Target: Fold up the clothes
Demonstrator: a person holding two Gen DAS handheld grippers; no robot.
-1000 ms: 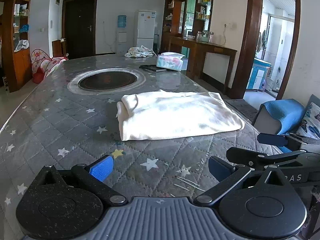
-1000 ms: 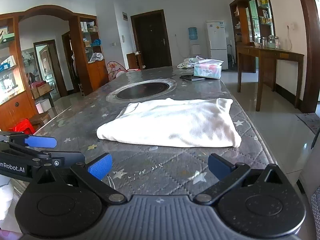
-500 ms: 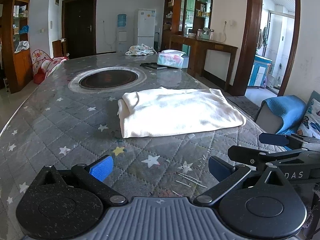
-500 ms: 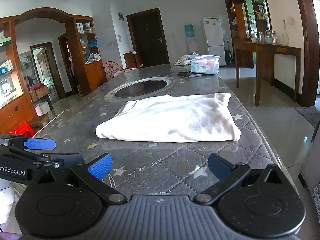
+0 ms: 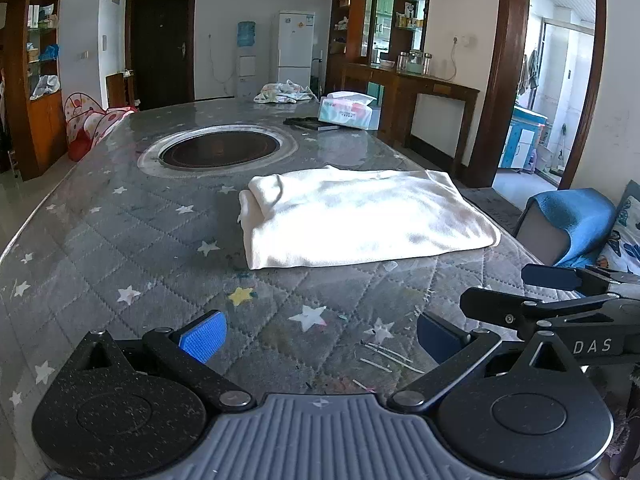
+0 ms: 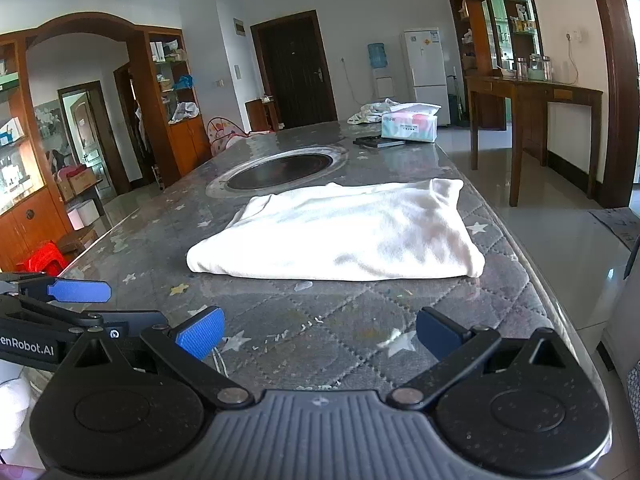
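Lying flat on the gray tabletop [image 5: 120, 220] with its little stars is a white folded cloth [image 5: 360, 220], and everything else can be placed from it. It is folded into a neat wide block, with a rolled fold at its left end in the left wrist view. Behind the cloth, a round dark plate [image 5: 219, 149] is set into the tabletop. Farther behind the cloth sit a tissue box [image 5: 346, 110], a flat dark thing [image 5: 308, 123] just beside the box, and a small crumpled bundle of fabric [image 5: 284, 92]. In front of the cloth, well apart from it, hangs the left claw [image 5: 322, 340]. Its two blue-tipped fingers are spread wide and hold nothing. The right claw [image 6: 320, 334] also hangs in front of the cloth, near the tabletop's edge, and its fingers are spread wide and empty too. The two claws are side by side, and each one shows up at the edge of the other's view. Neither claw touches the cloth.
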